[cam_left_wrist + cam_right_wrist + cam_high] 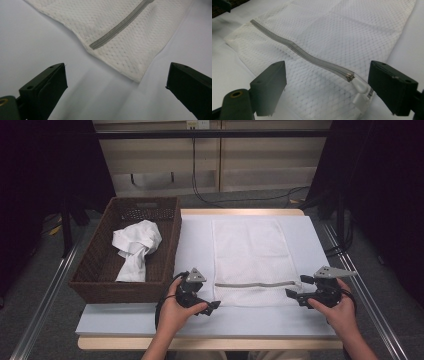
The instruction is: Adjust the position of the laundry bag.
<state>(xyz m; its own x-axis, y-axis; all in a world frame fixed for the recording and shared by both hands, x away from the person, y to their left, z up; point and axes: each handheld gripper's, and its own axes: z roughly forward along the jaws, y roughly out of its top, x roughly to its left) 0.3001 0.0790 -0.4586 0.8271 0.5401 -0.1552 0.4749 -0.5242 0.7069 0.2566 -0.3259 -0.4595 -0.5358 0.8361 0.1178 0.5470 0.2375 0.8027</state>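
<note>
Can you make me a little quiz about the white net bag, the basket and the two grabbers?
1. What lies in the brown basket?
2. True or false: the zipper on the mesh bag is zipped shut.
3. Which gripper has the zipper pull right in front of it: the left gripper or the right gripper?

Key
1. A crumpled white cloth.
2. True: the grey zipper runs shut across the bag.
3. The right gripper; the pull sits between its open jaws in the right gripper view.
</note>
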